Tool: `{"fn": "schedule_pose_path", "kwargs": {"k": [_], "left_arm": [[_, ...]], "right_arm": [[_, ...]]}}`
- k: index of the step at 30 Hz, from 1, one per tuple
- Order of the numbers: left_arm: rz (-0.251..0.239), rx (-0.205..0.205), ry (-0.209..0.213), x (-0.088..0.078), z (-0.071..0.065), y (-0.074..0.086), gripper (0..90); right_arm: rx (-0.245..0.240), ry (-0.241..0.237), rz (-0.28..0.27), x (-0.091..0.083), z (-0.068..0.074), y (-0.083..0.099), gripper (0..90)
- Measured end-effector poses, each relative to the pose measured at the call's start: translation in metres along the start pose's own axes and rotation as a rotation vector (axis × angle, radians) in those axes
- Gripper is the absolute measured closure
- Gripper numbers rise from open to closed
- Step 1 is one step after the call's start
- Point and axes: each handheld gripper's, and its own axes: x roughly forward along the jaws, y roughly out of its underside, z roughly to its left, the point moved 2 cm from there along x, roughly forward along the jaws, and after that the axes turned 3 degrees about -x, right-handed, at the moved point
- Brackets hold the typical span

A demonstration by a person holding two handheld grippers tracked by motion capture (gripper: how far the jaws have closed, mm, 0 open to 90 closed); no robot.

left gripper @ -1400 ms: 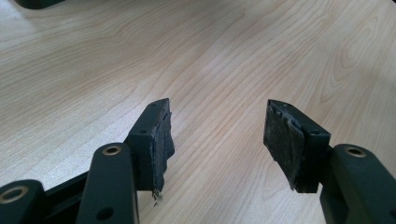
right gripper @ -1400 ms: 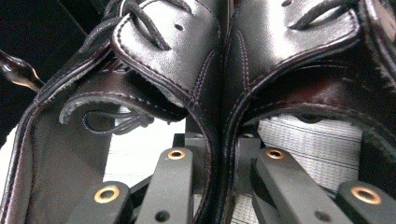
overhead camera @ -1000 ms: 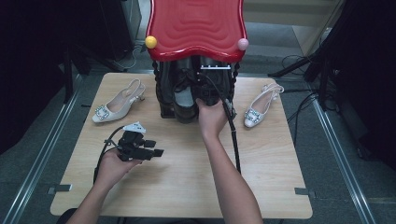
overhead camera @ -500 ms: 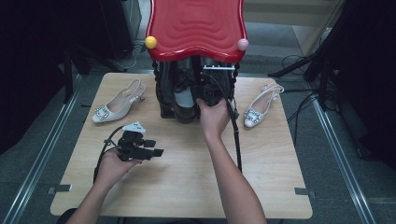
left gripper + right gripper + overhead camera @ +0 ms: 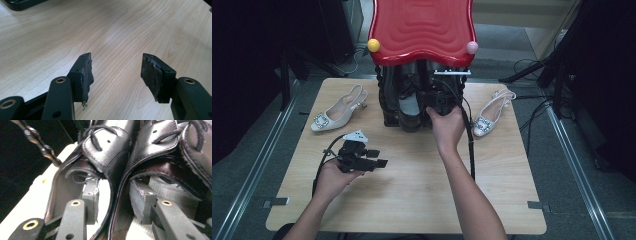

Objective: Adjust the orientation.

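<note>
Jaws of the right gripper (image 5: 112, 200) have just been opening; in the right gripper view one jaw sits inside each of two black boots (image 5: 140, 152), straddling the two inner walls where they meet, and the pads now stand off the leather, so the grip looks released rather than held; I judge the pair was pinched by those touching walls so both could be carried as one.

From the high view, the boots (image 5: 409, 102) stand upright under a red tray-like top (image 5: 422, 27) at the far middle of the table (image 5: 412, 200), a spot that keeps them paired; the right hand (image 5: 446, 125) reaches in to them with its gripper (image 5: 434, 100) at the boot openings; a pale heeled shoe (image 5: 337, 111) lies to the left, its mate (image 5: 492, 114) to the right, both well apart from the boots.

Over in the left gripper view, the left gripper (image 5: 116, 75) has its jaws spread wide with nothing between them, hovering above bare wood; seen from above it (image 5: 362, 157) rests near the left front, seemingly kept clear and ready.
</note>
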Motion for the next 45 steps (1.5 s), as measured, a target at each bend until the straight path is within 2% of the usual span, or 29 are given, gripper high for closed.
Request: {"fn": "schedule_pose_path", "kwargs": {"k": [5,10,12,14,17,19,22,25,30,33,35,41,45], "left_arm": [[-0.02,0.005,0.009,-0.004,-0.002,-0.007,43.1],[-0.031,0.011,0.025,-0.01,-0.005,-0.013,46.8],[-0.035,0.028,0.036,-0.012,-0.008,-0.016,50.1],[-0.028,0.045,0.02,-0.015,-0.01,-0.021,53.2],[-0.017,0.032,0.028,-0.018,-0.009,-0.028,56.7],[-0.016,0.006,0.037,-0.021,-0.007,-0.034,59.2],[-0.023,0.017,0.036,-0.027,-0.006,-0.045,62.3],[-0.032,0.026,0.044,-0.034,-0.009,-0.057,66.9],[-0.045,0.081,0.071,-0.043,-0.015,-0.083,80.8],[-0.039,0.118,0.064,-0.045,-0.021,-0.101,85.0],[-0.046,0.133,0.081,-0.046,-0.025,-0.11,85.7],[-0.068,0.178,0.09,-0.047,-0.038,-0.146,87.7],[-0.086,0.206,0.078,-0.05,-0.044,-0.173,89.5]], "right_arm": [[-0.021,-0.036,-0.003,-0.014,0.001,0.003,59.2],[-0.076,-0.072,-0.015,-0.028,0.004,0.006,55.8],[-0.099,-0.085,-0.017,-0.035,0.005,0.008,55.9],[-0.118,-0.101,-0.016,-0.042,0.005,0.011,55.8],[-0.132,-0.136,-0.011,-0.052,0.003,0.019,55.5],[-0.137,-0.159,-0.011,-0.06,0.0,0.025,54.8],[-0.14,-0.185,-0.011,-0.07,-0.004,0.034,54.3],[-0.149,-0.209,-0.012,-0.079,-0.009,0.044,53.7],[-0.154,-0.232,-0.002,-0.09,-0.015,0.062,53.6],[-0.159,-0.258,0.003,-0.092,-0.02,0.075,53.8],[-0.166,-0.274,0.011,-0.091,-0.023,0.082,54.3],[-0.191,-0.279,0.024,-0.083,-0.028,0.1,54.4],[-0.199,-0.274,0.022,-0.078,-0.029,0.107,54.9]]}}
